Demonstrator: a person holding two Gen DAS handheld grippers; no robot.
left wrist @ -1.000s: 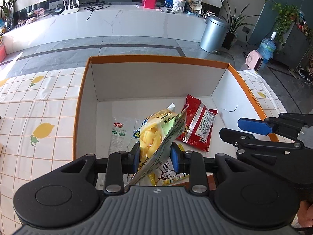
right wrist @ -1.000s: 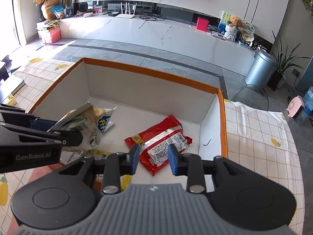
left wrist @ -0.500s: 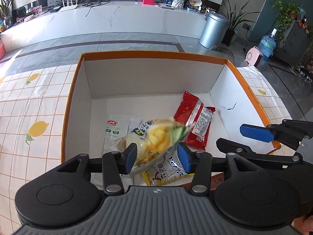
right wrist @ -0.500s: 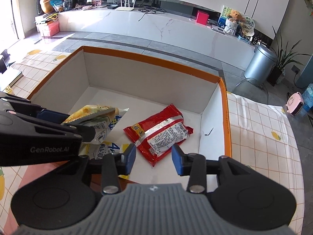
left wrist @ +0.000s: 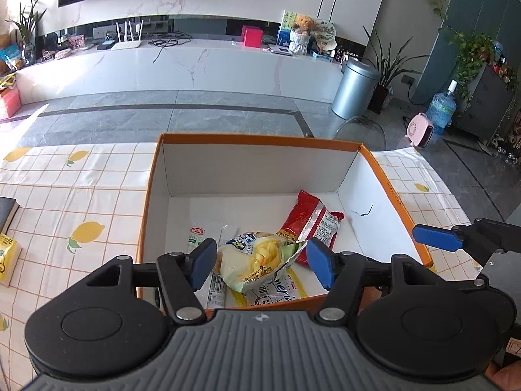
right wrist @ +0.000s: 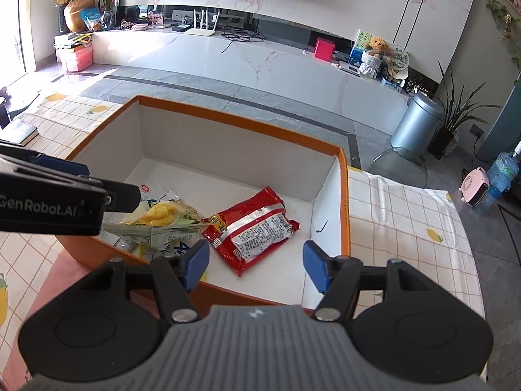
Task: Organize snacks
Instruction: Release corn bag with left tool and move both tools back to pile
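An orange-rimmed white box (left wrist: 153, 176) (right wrist: 343, 195) sits on the lemon-print tablecloth. Inside lie a red snack packet (left wrist: 309, 221) (right wrist: 254, 228), a yellow-green snack bag (left wrist: 257, 260) (right wrist: 162, 218), a white packet with a red logo (left wrist: 198, 238) and other packets underneath. My left gripper (left wrist: 262, 268) is open above the box's near edge, with the yellow-green bag lying free between its pads. My right gripper (right wrist: 255, 265) is open and empty over the near right corner; its blue fingertip shows in the left wrist view (left wrist: 436, 236).
A dark book (left wrist: 6, 211) and a yellow packet (left wrist: 8, 255) lie on the table at the left. A clear chair back (right wrist: 397, 166) stands beyond the table. A metal bin (left wrist: 355, 88) stands on the floor.
My left gripper opened and let the yellow-green bag drop into the box. Both grippers drew back and rose; my right gripper opened wider.
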